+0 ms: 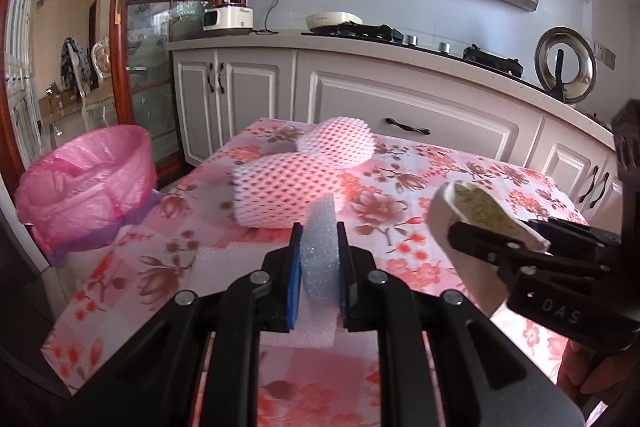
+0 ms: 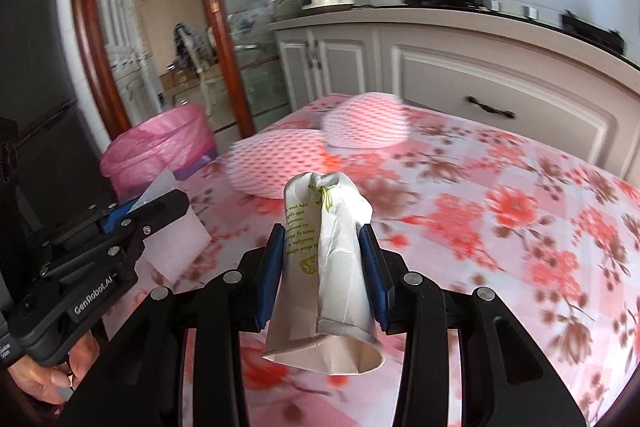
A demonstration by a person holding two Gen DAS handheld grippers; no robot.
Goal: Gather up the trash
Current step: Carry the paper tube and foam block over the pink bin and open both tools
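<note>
Kitchen setting: grey cabinets point(image 1: 400, 95) run behind a table point(image 1: 460, 187) under a pink floral cloth. Your left gripper point(image 1: 319, 259) is clamped on a white foam sheet point(image 1: 320, 247), held above the table's near edge. Your right gripper point(image 2: 324, 267) is pinched on a crumpled paper cup point(image 2: 324, 267) with green print, also above the table. Two foam net sleeves point(image 1: 296, 183) lie touching each other toward the table's far side. Just off the table's left end stands the pink-lined trash bin point(image 1: 88, 187), well apart from both loads.
</note>
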